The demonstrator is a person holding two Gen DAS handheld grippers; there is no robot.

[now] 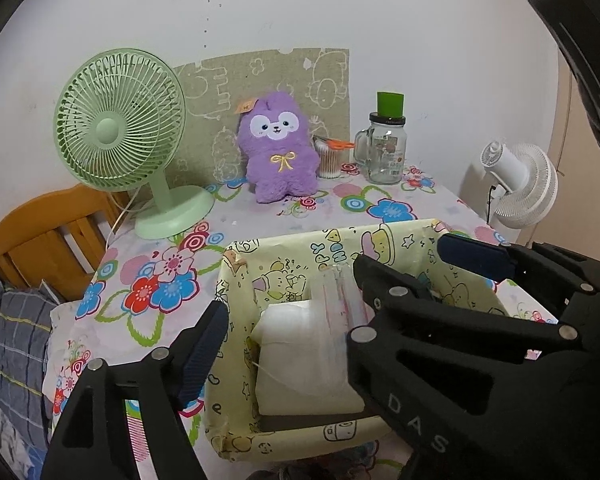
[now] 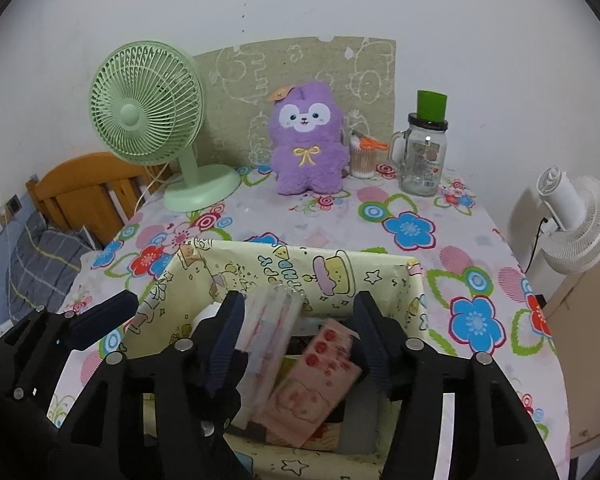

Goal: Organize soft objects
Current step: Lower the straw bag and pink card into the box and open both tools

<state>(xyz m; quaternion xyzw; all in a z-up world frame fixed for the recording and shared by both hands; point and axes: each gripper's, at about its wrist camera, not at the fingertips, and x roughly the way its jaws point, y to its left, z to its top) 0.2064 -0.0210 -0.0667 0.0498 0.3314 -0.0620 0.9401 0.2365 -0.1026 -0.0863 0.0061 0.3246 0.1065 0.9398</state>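
A yellow cartoon-print box (image 1: pixel 340 240) (image 2: pixel 292 258) stands on the flowered tablecloth near me. Inside it lie a white soft pack (image 1: pixel 300 360), a clear red-striped packet (image 2: pixel 270 332) and a pink cartoon packet (image 2: pixel 316 380). My left gripper (image 1: pixel 286 322) is open over the box's left side, its left pad (image 1: pixel 204 348) outside the wall and the white pack below the gap. My right gripper (image 2: pixel 299 298) (image 1: pixel 400 252) is open inside the box; the striped packet leans on its left finger and the pink packet lies between the fingers, unpinched. A purple plush (image 1: pixel 278 148) (image 2: pixel 306 140) sits upright at the back.
A green desk fan (image 1: pixel 120 120) stands back left. A glass jar with a green lid (image 1: pixel 386 152) and a cotton-swab tub with orange scissors (image 1: pixel 332 156) stand back right. A white fan (image 1: pixel 520 184) is beyond the table's right edge, a wooden bed frame (image 1: pixel 48 236) to the left.
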